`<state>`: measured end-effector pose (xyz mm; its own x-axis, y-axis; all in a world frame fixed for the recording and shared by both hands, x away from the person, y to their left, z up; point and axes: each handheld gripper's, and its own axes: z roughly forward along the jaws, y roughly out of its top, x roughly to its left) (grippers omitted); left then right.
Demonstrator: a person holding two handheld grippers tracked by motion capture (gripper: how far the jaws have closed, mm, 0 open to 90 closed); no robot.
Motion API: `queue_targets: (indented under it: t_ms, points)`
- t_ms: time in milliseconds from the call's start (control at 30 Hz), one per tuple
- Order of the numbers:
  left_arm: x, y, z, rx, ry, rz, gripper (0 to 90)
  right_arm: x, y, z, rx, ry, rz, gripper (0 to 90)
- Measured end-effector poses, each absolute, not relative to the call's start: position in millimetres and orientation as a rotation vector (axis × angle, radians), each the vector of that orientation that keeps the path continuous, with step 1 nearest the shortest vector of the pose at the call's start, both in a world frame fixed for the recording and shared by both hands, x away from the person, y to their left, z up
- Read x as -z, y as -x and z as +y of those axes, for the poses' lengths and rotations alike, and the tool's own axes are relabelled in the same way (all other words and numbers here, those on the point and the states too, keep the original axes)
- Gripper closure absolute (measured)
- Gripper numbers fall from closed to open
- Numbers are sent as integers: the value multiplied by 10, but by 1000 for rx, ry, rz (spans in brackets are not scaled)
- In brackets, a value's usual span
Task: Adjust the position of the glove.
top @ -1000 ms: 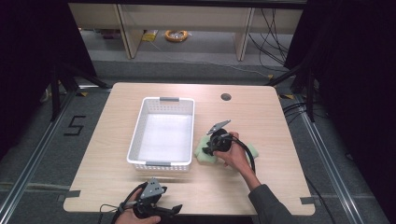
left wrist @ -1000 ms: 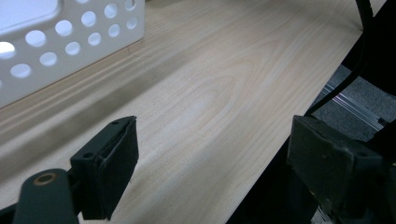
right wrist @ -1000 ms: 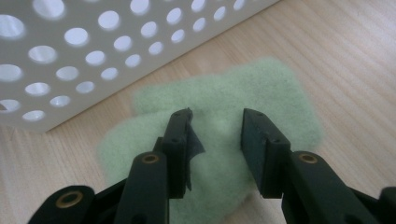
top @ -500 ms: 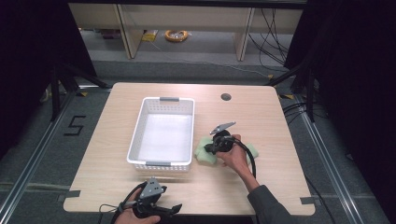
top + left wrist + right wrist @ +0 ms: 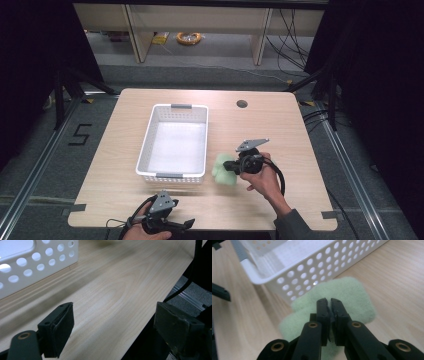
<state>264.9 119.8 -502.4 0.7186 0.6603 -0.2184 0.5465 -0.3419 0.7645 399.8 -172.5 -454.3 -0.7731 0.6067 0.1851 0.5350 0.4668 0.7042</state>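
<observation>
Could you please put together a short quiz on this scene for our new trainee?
1. True or false: the right tool has its jaws shut on the green cloth.
2. Which is the white basket? A) stacked with cloths B) bare inside C) tipped on its side.
3. How do the jaws of the left tool stand, and is anything between them?

Key
1. True: the jaws are pinched together on a fold of the cloth, which hangs from them beside the basket.
2. B.
3. Wide apart, with the wooden table showing between them and nothing gripped.
</observation>
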Motion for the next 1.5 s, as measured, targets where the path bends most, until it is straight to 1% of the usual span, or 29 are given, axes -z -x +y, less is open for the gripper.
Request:
queue_targets:
  t_ms: [133,167,200,367,400,467,567,600,667,767,800,867,900,1033,1100,1133,1167,1200,1233,1267,1300,1333,1367,1433,1467,1500]
  points:
    - [5017,-2663,1217,-163,-2049,899,157,4543,-3807,-1814,-1249,-1003,2600,862]
    - [5020,-2662,1214,-167,-2044,900,157,4543,-3807,-1814,-1249,-1003,2600,862]
    - [5020,-2660,1210,-175,-2041,899,157,4560,-3708,-1834,-1257,-1052,2580,862]
    - [5017,-2657,1218,-153,-2063,901,157,4612,-3587,-1882,-1255,-1092,2590,862]
    - [5016,-2665,1224,-177,-2067,885,157,4641,-3518,-1892,-1259,-1143,2577,862]
    - [5019,-2658,1210,-173,-2043,901,157,4664,-3515,-1909,-1274,-1108,2577,861]
    - [5021,-2661,1212,-169,-2049,900,156,4673,-3421,-1929,-1274,-1132,2559,861]
    - [5022,-2669,1226,-189,-2079,887,156,4688,-3395,-1927,-1301,-1138,2560,861]
    - [5032,-2653,1198,-165,-2048,911,156,4758,-3305,-1921,-1265,-1146,2541,860]
    - [5023,-2654,1205,-189,-2073,886,156,4850,-3276,-1928,-1264,-1187,2555,857]
    - [5026,-2657,1198,-174,-2073,884,156,4870,-3252,-1911,-1279,-1249,2562,856]
    - [5024,-2658,1205,-162,-2095,888,156,4885,-3268,-1928,-1258,-1206,2560,855]
    - [5043,-2652,1185,-186,-2074,898,156,4900,-3262,-1925,-1255,-1215,2554,854]
    - [5045,-2627,1132,-176,-2042,895,157,4969,-3252,-1879,-1220,-1208,2571,845]
    - [5046,-2619,1096,-172,-2051,873,171,5007,-3249,-1855,-1192,-1205,2580,832]
    - [5040,-2623,1087,-160,-2081,848,182,5017,-3243,-1841,-1185,-1213,2578,824]
    - [5046,-2609,1047,-148,-2067,844,207,5029,-3247,-1833,-1194,-1199,2585,815]
    - [5054,-2605,1009,-169,-2052,819,228,5044,-3238,-1814,-1206,-1207,2552,802]
    - [5042,-2608,1000,-181,-2077,793,237,5023,-3238,-1825,-1177,-1207,2574,773]
    - [5049,-2600,955,-182,-2041,800,247,5021,-3238,-1823,-1192,-1218,2580,743]
    - [5036,-2610,950,-188,-2068,776,259,5010,-3241,-1828,-1197,-1220,2580,719]
    - [5031,-2596,915,-157,-2050,798,265,4995,-3245,-1842,-1221,-1222,2574,697]
    - [5030,-2613,908,-195,-2077,769,272,4966,-3246,-1857,-1232,-1229,2556,687]
    - [5034,-2603,835,-173,-2039,777,295,4887,-3251,-1897,-1260,-1232,2541,666]
    - [5016,-2612,827,-156,-2073,755,299,4848,-3259,-1930,-1259,-1223,2510,667]
    - [5014,-2623,798,-176,-2075,748,304,4827,-3305,-1986,-1278,-1150,2508,666]
